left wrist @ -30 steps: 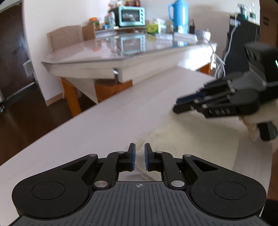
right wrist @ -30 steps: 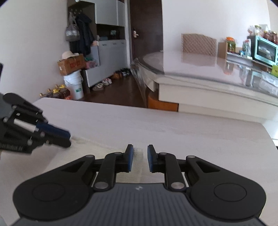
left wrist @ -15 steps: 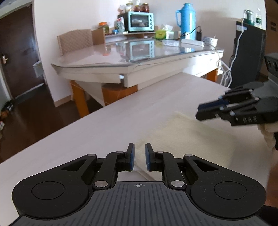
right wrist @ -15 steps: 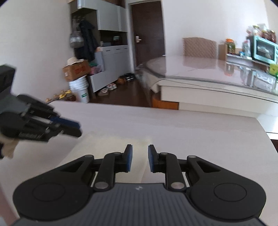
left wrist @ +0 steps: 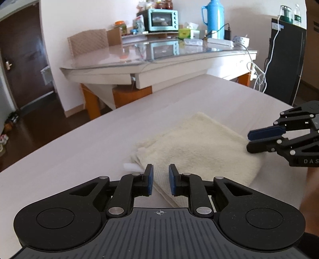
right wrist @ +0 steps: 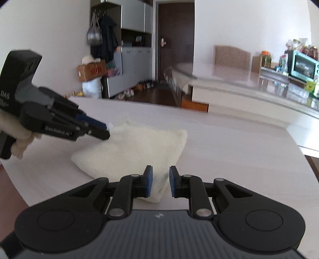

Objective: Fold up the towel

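A cream towel (left wrist: 197, 147) lies folded into a small thick rectangle on the white table (left wrist: 79, 151); it also shows in the right wrist view (right wrist: 137, 147). My left gripper (left wrist: 160, 179) is slightly open and empty, raised over the towel's near-left corner. My right gripper (right wrist: 160, 179) is slightly open and empty above the towel's near corner. In the left wrist view the right gripper (left wrist: 251, 140) hovers at the towel's right edge. In the right wrist view the left gripper (right wrist: 103, 131) hovers at the towel's far-left corner.
A glass-topped dining table (left wrist: 151, 57) with a toaster oven (left wrist: 162, 20) and blue thermos (left wrist: 214, 19) stands beyond the white table. A black cabinet (left wrist: 285, 59) is at the right. A doorway and grey cupboards (right wrist: 131, 65) lie further off.
Both grippers have pulled back and lifted away from the towel, with the jaws opening a little. The towel now lies free and folded on the table.
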### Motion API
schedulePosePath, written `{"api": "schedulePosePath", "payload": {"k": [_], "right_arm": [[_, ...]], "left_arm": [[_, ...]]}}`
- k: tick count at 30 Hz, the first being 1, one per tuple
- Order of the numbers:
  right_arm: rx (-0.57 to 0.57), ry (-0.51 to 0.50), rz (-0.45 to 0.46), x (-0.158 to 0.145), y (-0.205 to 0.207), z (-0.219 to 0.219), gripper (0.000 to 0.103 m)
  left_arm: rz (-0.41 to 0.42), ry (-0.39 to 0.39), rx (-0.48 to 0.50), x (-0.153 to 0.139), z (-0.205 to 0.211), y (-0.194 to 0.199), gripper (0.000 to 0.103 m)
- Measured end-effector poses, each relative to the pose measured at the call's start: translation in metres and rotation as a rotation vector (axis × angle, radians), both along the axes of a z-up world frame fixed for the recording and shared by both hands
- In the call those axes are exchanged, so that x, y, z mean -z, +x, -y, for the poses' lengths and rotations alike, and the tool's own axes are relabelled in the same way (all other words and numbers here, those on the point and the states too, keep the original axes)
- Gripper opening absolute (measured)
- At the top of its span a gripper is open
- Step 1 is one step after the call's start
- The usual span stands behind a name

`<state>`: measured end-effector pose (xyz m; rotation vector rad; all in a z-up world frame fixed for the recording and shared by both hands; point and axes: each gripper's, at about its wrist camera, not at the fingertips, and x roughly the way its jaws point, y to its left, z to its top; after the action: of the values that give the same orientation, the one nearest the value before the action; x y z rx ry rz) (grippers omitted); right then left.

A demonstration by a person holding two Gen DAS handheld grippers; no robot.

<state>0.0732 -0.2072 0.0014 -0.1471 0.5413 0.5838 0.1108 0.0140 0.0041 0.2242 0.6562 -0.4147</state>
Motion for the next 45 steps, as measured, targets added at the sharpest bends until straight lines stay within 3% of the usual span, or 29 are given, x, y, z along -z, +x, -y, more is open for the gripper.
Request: {"api": "schedulePosePath", "payload": {"k": [6, 18, 34, 45], "right_arm": [[-0.027, -0.013, -0.016, 0.005, -0.005, -0.007, 0.021], [-0.035, -0.047, -0.020, 0.012, -0.002, -0.008, 0.021], [-0.050, -0.062, -0.026, 0.012, -0.001, -0.007, 0.021], [-0.050, -0.074, -0.033, 0.010, -0.003, -0.009, 0.024]], "left_arm": [[-0.022, -0.006, 0.039, 0.002, 0.011, -0.032, 0.022], [-0.045, -0.001, -0.056, 0.012, 0.021, -0.042, 0.021], [-0.044, -0.030, -0.108, 0.014, 0.022, -0.044, 0.022], [-0.036, -0.028, -0.146, 0.014, 0.022, -0.045, 0.036]]}}
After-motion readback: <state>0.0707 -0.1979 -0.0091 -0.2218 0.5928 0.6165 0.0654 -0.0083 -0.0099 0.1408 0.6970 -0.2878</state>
